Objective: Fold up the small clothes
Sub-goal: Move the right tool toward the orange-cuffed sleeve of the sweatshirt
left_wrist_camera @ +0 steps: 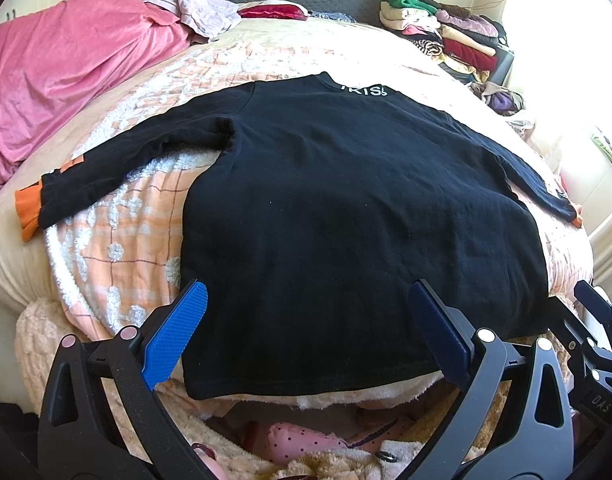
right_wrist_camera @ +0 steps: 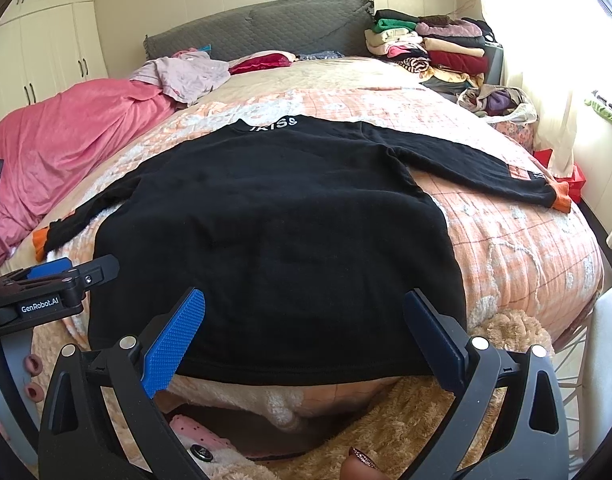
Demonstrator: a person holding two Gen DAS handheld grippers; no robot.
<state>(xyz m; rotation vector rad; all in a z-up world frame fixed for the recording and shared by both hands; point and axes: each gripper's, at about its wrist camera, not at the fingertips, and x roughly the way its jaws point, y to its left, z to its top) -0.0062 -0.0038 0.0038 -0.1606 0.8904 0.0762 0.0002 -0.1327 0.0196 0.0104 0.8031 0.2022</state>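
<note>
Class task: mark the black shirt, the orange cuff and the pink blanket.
black shirt [left_wrist_camera: 346,208]: left wrist view, middle of the body panel.
orange cuff [right_wrist_camera: 562,196]: right wrist view, end of the sleeve.
pink blanket [left_wrist_camera: 65,64]: left wrist view, its upper folds.

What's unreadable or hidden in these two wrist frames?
- Full white lettering at the collar of the black long-sleeved shirt: the left wrist view cuts its start at a fold; in the right wrist view it is small and distorted.
- Small patch near the orange cuff: too small to read in the right wrist view.
- Folded clothes pile: individual garments indistinct.
- Pink dotted item below the bed edge: partly hidden by the left gripper frame.
</note>
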